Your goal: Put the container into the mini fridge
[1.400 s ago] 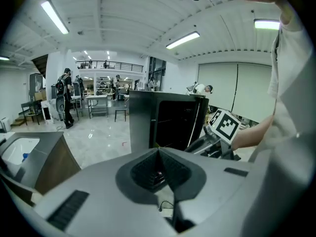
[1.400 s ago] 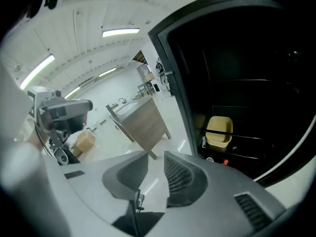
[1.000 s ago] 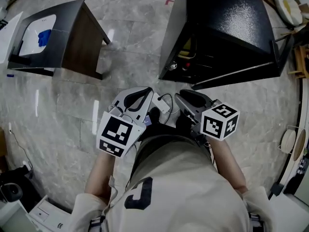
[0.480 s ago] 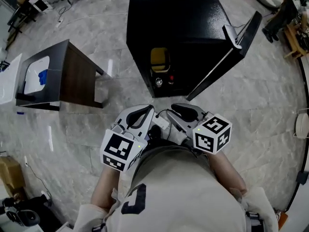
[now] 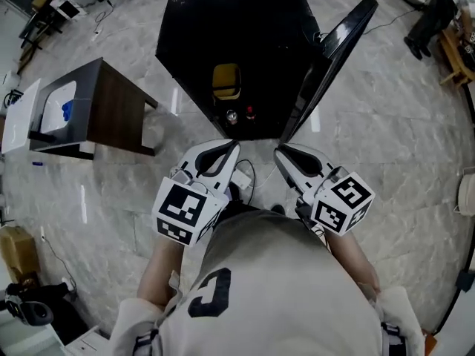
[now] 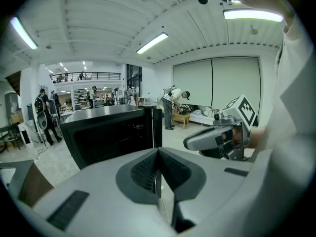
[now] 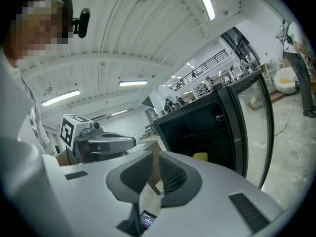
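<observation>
Head view, looking steeply down. Black mini fridge (image 5: 230, 21) stands on the pale marble floor (image 5: 386, 162), its door (image 5: 334, 58) swung wide open to the right.

- Yellow container (image 5: 226, 80) sits inside the open fridge, toward the front of the dark compartment. In the right gripper view it shows low inside the fridge (image 7: 200, 156). Nothing touches it.
- Two small items lie just in front of the container, one silvery (image 5: 232, 115) and one red (image 5: 250, 112). Too small to identify.
- Left gripper (image 5: 231, 148): held close to the person's body and pointed toward the fridge opening. In its own view the fingers (image 6: 148, 169) are clenched together with nothing between them.
- Right gripper (image 5: 282, 151): level with the left one, near the lower edge of the door. Its fingers (image 7: 170, 174) are drawn in until the tips nearly meet, with only a thin wedge of gap behind them, and they grasp nothing.
- The two grippers are side by side and near each other but apart. Both are short of the fridge.
- Dark side table (image 5: 111, 102): to the left of the fridge and well apart from it. It carries a white sheet or tray (image 5: 52, 113) with a small blue thing (image 5: 67, 111) on it.
</observation>
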`<state>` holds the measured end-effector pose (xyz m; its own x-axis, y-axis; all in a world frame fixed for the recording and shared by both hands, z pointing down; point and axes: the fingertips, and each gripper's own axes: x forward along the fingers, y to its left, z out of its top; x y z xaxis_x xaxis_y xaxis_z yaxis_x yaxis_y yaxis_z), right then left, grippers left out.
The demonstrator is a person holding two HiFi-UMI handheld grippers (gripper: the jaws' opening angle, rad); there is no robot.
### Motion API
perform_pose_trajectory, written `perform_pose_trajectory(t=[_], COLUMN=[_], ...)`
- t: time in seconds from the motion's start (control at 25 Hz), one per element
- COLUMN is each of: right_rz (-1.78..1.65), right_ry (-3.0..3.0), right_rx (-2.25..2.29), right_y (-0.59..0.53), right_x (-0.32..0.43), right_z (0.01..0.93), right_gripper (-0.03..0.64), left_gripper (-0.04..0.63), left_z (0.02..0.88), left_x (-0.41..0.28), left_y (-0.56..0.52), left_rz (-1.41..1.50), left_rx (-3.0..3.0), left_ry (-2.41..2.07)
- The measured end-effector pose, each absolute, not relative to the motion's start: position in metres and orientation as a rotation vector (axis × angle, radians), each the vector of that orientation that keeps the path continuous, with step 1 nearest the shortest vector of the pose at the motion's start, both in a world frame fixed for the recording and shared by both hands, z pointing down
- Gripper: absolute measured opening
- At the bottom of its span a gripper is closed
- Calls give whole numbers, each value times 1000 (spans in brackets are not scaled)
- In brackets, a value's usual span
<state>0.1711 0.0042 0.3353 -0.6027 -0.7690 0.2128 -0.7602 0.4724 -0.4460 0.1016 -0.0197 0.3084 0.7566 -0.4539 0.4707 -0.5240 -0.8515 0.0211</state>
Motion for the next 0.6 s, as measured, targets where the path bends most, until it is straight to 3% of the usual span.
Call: perform_pose_trajectory(t=[0.28,0.6], right_rz=[-804,-786], right_ry=[2720,2767], right_rx=[-1149,-961], right_y=[36,55], right_x=[175,156], right_z=[334,319], right_gripper=[37,37], left_gripper=[57,57], left_z=[318,318], left_x=[128,111], left_y=[18,38], left_rz=[781,800], left_rx=[2755,2702], left_ry=[-835,-925])
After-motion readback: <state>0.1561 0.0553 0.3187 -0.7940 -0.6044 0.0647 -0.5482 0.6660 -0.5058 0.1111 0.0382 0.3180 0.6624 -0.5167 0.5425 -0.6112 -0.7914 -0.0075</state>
